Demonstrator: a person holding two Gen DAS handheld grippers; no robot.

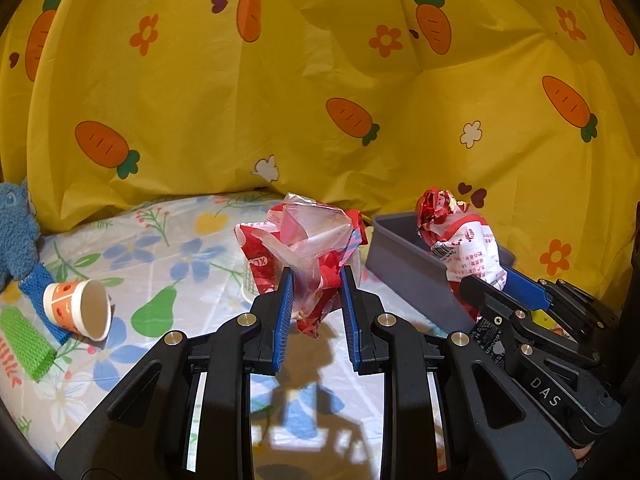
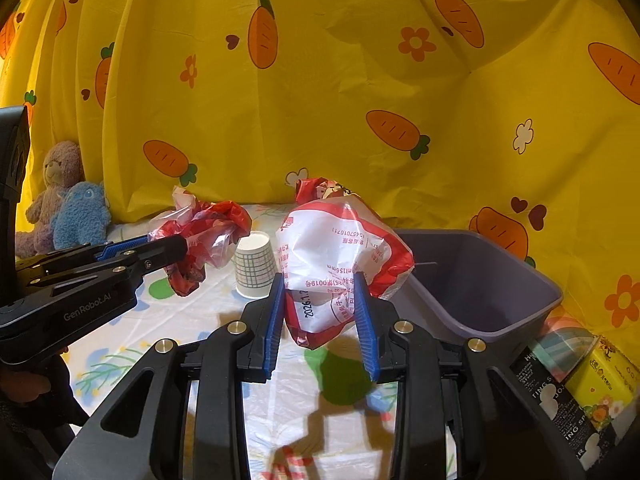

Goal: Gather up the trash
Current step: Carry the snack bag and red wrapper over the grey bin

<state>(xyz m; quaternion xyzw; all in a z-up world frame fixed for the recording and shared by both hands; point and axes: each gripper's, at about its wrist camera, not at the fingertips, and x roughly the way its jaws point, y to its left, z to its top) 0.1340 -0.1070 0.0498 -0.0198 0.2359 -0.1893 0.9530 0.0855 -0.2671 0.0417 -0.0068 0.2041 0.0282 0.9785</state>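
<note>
Floral tablecloth (image 2: 168, 344); wrapper (image 2: 340, 248) in right gripper (image 2: 322, 316)

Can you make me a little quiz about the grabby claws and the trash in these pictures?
1. True or false: the orange paper cup is lying on its side.
2. What is the right gripper holding? A) a white and red wrapper B) a teddy bear C) a spoon
3. Fill in: the grey bin is on the ____ side of the right wrist view.

Key:
1. True.
2. A. The left gripper holds a different one, the crumpled clear and red bag.
3. Right. From that view no trash shows inside it.
</note>
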